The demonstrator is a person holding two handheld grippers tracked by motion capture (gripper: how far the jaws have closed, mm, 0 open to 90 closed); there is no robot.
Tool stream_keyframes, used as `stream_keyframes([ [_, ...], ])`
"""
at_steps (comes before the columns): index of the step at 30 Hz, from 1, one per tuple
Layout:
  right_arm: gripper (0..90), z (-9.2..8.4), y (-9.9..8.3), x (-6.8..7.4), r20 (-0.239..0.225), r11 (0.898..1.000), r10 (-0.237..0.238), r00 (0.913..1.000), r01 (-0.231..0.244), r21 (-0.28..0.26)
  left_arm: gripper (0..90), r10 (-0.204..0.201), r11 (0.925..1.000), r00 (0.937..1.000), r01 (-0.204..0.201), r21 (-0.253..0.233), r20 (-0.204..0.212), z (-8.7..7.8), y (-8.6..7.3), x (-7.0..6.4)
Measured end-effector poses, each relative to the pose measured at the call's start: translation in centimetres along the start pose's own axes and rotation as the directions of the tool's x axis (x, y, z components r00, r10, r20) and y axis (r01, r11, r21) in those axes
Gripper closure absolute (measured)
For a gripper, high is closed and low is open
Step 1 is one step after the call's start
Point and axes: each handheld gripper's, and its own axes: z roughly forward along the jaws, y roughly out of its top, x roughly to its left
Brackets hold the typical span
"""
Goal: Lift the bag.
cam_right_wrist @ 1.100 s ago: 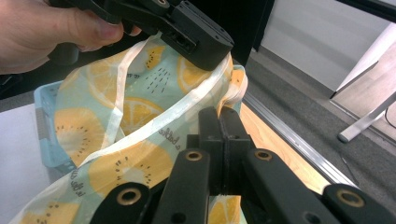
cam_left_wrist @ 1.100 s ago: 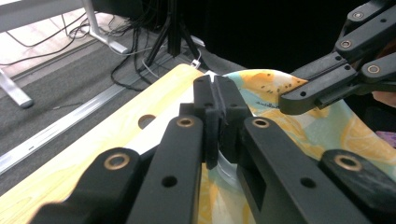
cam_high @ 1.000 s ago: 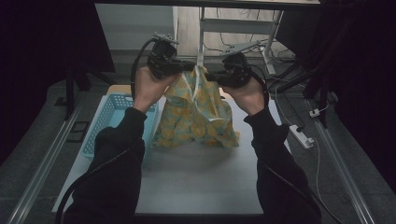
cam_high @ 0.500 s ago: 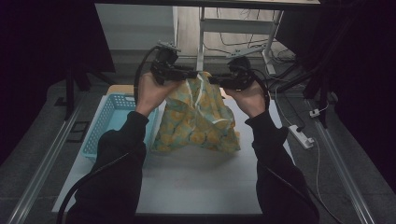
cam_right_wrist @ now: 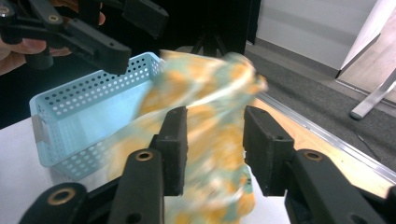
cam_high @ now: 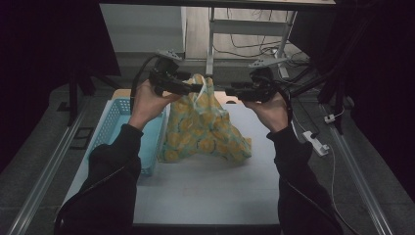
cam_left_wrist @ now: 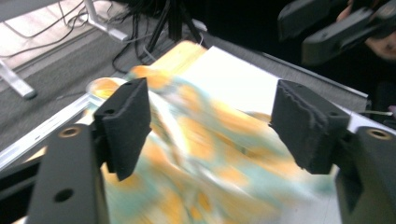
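Note:
A yellow-and-green patterned cloth (cam_high: 210, 132) stands in a tall heap on the white table (cam_high: 205, 191), its peak up between the two grippers. My left gripper (cam_high: 195, 88) points at the peak from the left; its jaws are wide open, and the blurred cloth (cam_left_wrist: 210, 154) lies beyond them. From the right comes my right gripper (cam_high: 230, 91). Its jaws stand apart too, with the blurred cloth (cam_right_wrist: 210, 116) showing through the gap and nothing pinched.
A light blue perforated basket (cam_high: 115, 122) sits on the table's left side, touching the cloth; it is also seen past the right gripper (cam_right_wrist: 84, 107). Bare white table stretches in front of the cloth. A power strip (cam_high: 315, 142) lies off the right edge.
Both hands have shifted slightly outward and the cloth's peak has risen between them. The cloth is now motion-blurred in both gripper views.

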Motion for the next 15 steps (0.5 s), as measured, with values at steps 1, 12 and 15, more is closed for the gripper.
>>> stream_keyframes([
  [1,57.7,-0.1,-0.2,0.0,0.002,1.0,0.0,1.0,0.0,0.003,25.6,-0.005,1.0,1.0,0.005,0.006,0.004,0.0,-0.4,0.0],
  [12,44.0,0.2,-2.8,0.6,-0.004,1.0,0.012,0.9999,-0.012,0.016,12.5,-0.037,0.9975,0.9985,0.034,0.062,0.04,0.4,-4.8,-0.5],
  [15,40.1,0.3,-3.7,0.8,-0.011,1.0,0.017,0.9998,-0.017,0.012,9.9,-0.036,0.9973,0.9987,0.033,0.066,0.037,0.3,-6.0,-0.9],
])
